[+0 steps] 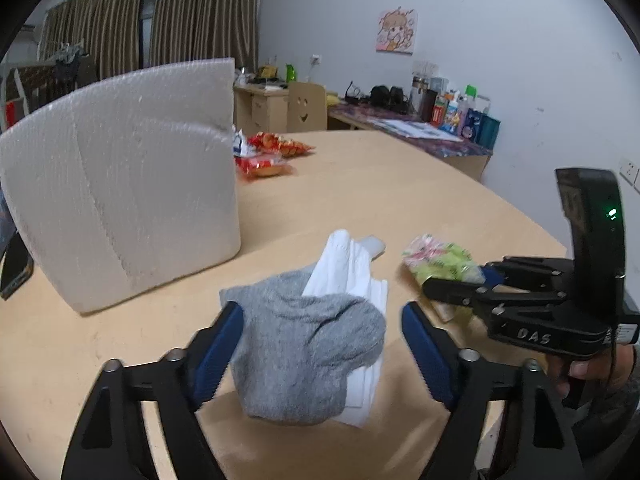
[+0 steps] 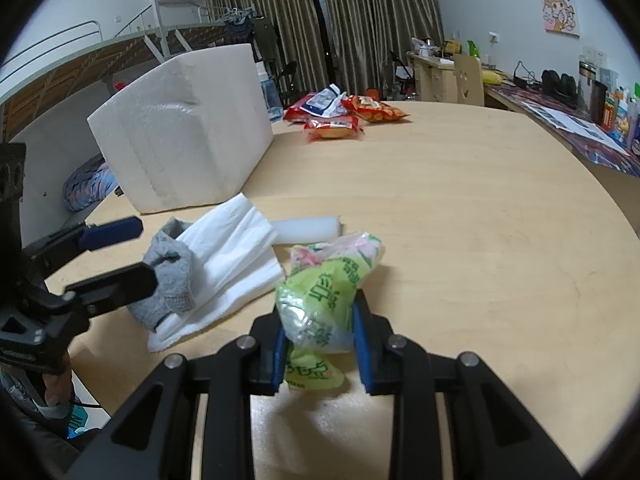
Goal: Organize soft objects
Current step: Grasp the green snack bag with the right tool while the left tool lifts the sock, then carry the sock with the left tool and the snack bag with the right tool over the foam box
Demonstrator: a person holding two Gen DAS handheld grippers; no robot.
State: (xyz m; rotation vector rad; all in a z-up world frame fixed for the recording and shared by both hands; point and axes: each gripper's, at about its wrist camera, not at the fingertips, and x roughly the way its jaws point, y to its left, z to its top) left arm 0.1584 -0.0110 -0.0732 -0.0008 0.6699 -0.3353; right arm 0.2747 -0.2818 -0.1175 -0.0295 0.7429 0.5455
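A grey sock (image 1: pixel 304 352) lies on a stack of white tissues (image 1: pixel 352 264) on the wooden table (image 1: pixel 380 192). My left gripper (image 1: pixel 322 344) is open, its blue pads either side of the sock. In the right wrist view the sock (image 2: pixel 168 284) and tissues (image 2: pixel 232 256) sit at left with the left gripper (image 2: pixel 120 252) around the sock. My right gripper (image 2: pixel 320 344) is shut on a green tissue packet (image 2: pixel 324 296), which also shows in the left wrist view (image 1: pixel 440 260) beside the right gripper (image 1: pixel 452 284).
A large white foam box (image 1: pixel 120 200) stands at left. Red snack bags (image 2: pixel 340 116) lie far across the table. A small white foam block (image 2: pixel 308 228) lies behind the tissues. A cluttered desk (image 1: pixel 420 128) lines the far wall.
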